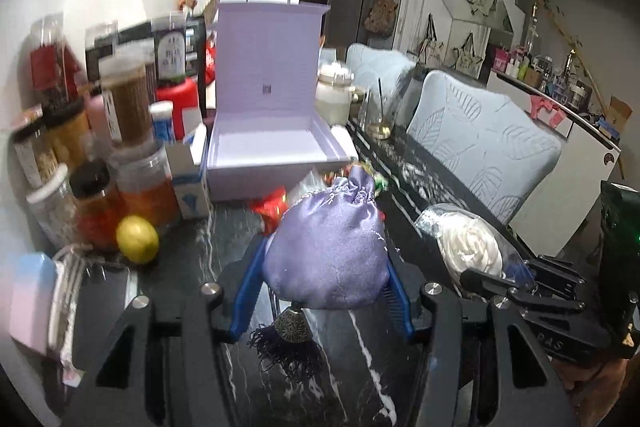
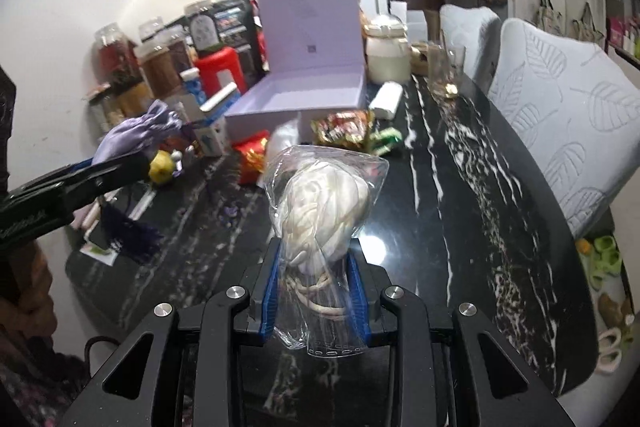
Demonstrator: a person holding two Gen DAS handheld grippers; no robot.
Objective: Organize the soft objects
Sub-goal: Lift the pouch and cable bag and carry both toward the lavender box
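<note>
My left gripper (image 1: 324,259) is shut on a lilac satin pouch (image 1: 328,247), held above the black marble table (image 1: 224,255); a brass charm and dark purple tassel (image 1: 288,343) hang under the pouch. My right gripper (image 2: 316,255) is shut on a clear plastic bag with a white soft bundle (image 2: 324,211) inside, also lifted off the table. That bag (image 1: 468,243) shows at the right of the left wrist view, and the pouch (image 2: 136,135) at the left of the right wrist view. An open lilac box (image 1: 272,147) with its lid upright stands farther back on the table.
Jars and bottles (image 1: 120,131) crowd the table's left side, with a lemon (image 1: 137,239) by them. Snack packets (image 2: 344,131) and a red wrapper (image 2: 250,155) lie before the box (image 2: 296,99). Pale blue chairs (image 2: 560,115) line the table's right edge; a glass jar (image 2: 388,55) stands behind.
</note>
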